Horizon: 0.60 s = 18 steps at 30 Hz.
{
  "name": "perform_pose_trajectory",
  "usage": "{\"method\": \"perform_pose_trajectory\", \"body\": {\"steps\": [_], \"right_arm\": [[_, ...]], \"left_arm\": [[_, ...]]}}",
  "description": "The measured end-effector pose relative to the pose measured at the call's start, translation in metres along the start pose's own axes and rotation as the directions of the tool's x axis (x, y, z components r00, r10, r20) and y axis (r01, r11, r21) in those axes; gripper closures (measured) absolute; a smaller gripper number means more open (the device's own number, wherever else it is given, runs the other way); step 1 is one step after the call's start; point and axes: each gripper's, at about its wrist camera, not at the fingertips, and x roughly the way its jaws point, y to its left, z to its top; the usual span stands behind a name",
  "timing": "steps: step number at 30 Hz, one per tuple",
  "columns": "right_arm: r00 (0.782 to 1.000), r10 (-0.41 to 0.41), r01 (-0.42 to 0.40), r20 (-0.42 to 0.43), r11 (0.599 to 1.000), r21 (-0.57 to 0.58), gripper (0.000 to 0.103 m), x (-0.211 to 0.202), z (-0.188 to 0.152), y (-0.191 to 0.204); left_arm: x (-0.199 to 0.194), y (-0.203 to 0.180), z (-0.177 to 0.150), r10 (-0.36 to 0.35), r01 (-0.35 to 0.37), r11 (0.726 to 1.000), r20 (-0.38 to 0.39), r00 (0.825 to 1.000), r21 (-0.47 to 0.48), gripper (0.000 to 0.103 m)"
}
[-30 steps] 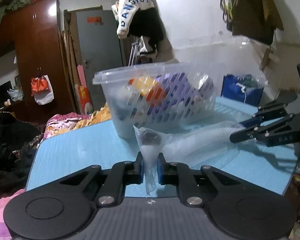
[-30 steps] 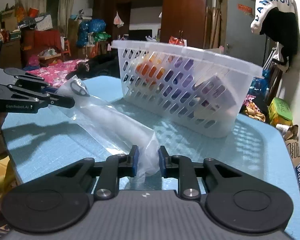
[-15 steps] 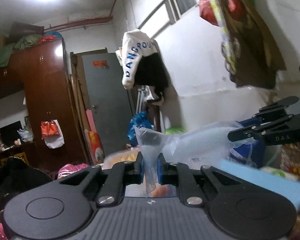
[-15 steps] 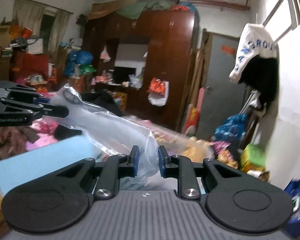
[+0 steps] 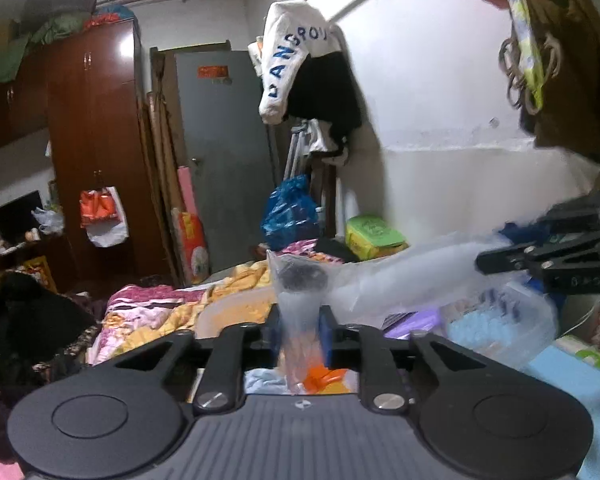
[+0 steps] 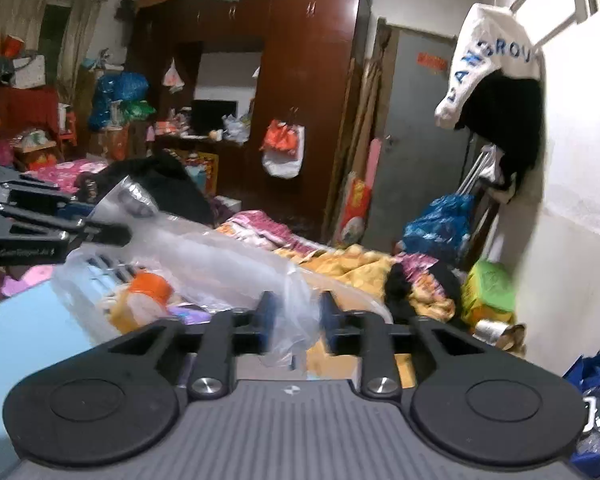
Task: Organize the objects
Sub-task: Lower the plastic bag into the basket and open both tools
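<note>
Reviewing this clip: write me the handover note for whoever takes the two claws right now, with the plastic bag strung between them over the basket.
Left claw: jaws have just been opening; one end of the clear plastic bag sits between them, no longer pinched.
Right claw: jaws also just opening, the bag's other end loose in the gap.
The bag hangs over the clear plastic basket, which already holds an orange-capped item and other things on the blue table.
Done: bag carried above the basket.
Left: let it drop in, check that it landed inside, then draw both claws back.
</note>
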Motion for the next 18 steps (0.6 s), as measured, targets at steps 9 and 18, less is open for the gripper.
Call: {"method": "perform_pose_trajectory", "body": {"steps": [9, 18], "right_arm": [[0.998, -0.054, 0.053, 0.018, 0.998, 0.044, 0.000, -0.010, -0.009, -0.002], [1.000, -0.007, 0.005, 0.014, 0.989, 0.149, 0.000, -0.013, -0.015, -0.008]], "left_arm": [[-0.014, 0.003, -0.006, 0.084, -0.083, 0.996, 0.074, 0.994, -0.023, 0.001], [-0.023, 0.003, -0.011, 0.072, -0.063, 0.994, 0.100, 0.992, -0.089, 0.001]]}}
